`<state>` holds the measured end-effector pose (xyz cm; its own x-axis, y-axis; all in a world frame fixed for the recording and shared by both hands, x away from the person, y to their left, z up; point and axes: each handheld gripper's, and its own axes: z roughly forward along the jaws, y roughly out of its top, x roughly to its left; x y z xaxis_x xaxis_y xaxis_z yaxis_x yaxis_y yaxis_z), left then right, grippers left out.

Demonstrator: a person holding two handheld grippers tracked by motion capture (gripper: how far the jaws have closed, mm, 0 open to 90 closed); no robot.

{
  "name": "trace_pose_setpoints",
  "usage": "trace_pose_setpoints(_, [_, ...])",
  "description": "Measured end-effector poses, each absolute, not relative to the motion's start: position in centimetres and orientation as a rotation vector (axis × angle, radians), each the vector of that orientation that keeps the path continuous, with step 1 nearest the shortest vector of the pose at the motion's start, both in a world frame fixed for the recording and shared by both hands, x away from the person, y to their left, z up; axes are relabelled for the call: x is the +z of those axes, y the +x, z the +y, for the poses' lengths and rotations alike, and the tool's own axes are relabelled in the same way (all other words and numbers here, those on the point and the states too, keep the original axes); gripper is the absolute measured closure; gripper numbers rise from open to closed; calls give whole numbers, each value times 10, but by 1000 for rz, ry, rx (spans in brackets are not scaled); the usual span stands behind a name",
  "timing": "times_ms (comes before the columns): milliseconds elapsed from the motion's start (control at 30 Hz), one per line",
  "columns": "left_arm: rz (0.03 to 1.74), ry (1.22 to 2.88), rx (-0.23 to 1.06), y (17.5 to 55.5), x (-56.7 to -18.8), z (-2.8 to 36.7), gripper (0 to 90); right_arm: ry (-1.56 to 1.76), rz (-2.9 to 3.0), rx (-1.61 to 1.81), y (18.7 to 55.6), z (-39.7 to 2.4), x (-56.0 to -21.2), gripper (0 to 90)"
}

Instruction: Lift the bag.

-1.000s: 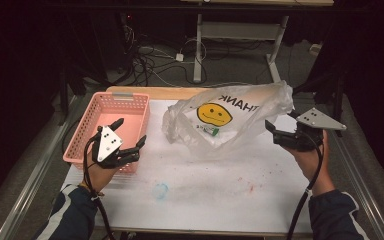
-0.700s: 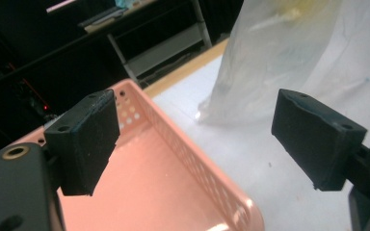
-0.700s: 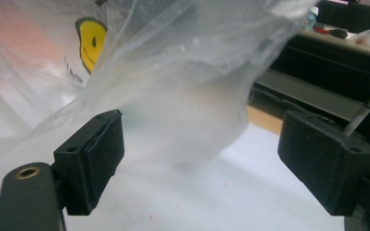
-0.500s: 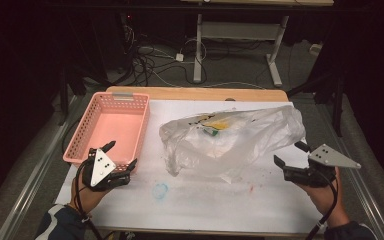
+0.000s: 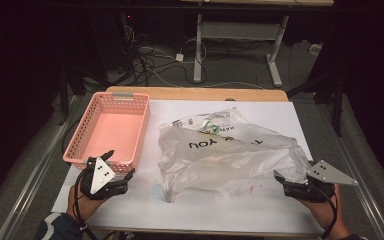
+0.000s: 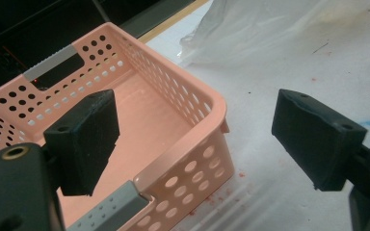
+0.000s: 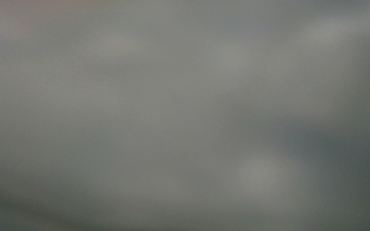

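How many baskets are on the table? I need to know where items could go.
1. The pink basket sits on the table's left side, just ahead of the left gripper, beside the plastic bag.

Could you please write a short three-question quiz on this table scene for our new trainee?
1. True or false: the basket holds the bag.
2. What stands astride the basket's near corner? A) left gripper B) right gripper C) neither
3. Fill in: the left gripper's jaws stand ____.

Key: 1 false: the bag lies on the table beside the basket, which holds nothing. 2 A. 3 open, holding nothing.
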<state>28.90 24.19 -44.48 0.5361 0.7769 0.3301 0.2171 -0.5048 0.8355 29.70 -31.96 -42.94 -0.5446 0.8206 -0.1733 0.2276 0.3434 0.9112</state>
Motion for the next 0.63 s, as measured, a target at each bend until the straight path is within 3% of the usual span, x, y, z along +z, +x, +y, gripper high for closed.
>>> trace_pose_setpoints(633, [802, 2012, 910, 294, -444, 239, 167, 885, 1986, 1183, 296, -315, -429, 160])
